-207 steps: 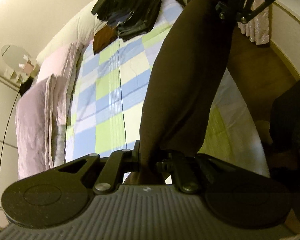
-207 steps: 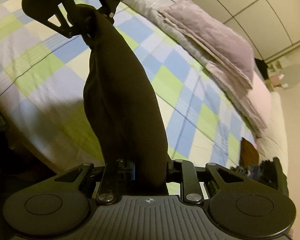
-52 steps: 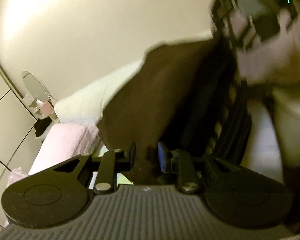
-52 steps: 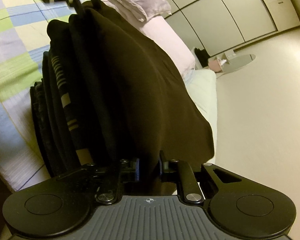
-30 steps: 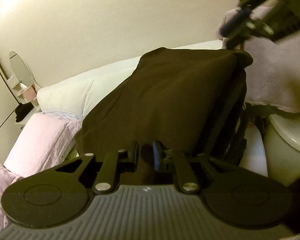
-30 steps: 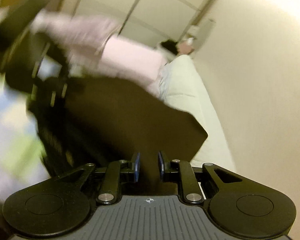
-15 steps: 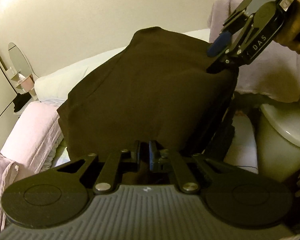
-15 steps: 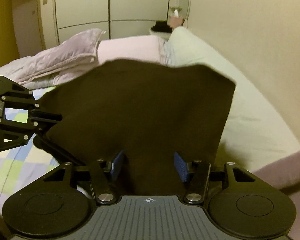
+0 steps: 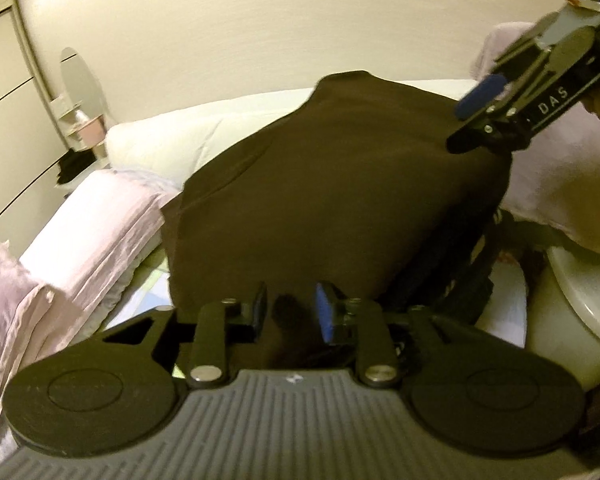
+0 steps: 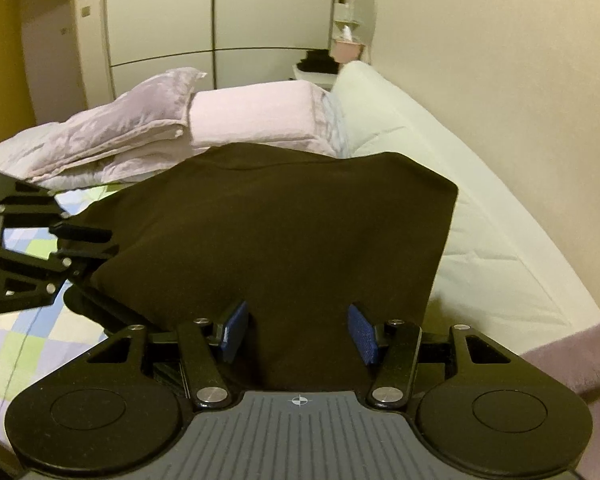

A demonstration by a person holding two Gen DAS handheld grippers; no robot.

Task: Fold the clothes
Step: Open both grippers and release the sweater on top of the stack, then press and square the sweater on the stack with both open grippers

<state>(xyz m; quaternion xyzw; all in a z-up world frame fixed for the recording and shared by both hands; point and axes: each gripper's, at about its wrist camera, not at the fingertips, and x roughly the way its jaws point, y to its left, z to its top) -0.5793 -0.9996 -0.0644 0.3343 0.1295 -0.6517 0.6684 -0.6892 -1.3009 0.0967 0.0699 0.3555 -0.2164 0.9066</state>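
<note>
A folded dark brown garment [image 9: 340, 200] lies flat on top of a pile of folded dark clothes [image 9: 460, 280] on the bed. My left gripper [image 9: 290, 314] is open at the garment's near edge, and the cloth lies loose between its fingers. The right wrist view shows the same garment [image 10: 280, 232], with my right gripper [image 10: 298, 330] wide open at its other edge and both blue pads clear of the cloth. Each gripper shows in the other's view: the right gripper [image 9: 466, 124] at upper right, the left gripper [image 10: 100, 246] at the left.
A checked bed sheet [image 10: 28, 340] lies under the pile. Folded lilac bedding [image 10: 120, 136] and a pink pillow [image 10: 252, 116] sit behind it, beside a white padded headboard [image 10: 440, 200]. A wardrobe [image 10: 160, 20] stands at the back. A white rounded object [image 9: 580, 300] is at the right.
The brown garment was carried over and laid on the pile. My right gripper opened first; in the last half second my left gripper has opened and let go of the cloth.
</note>
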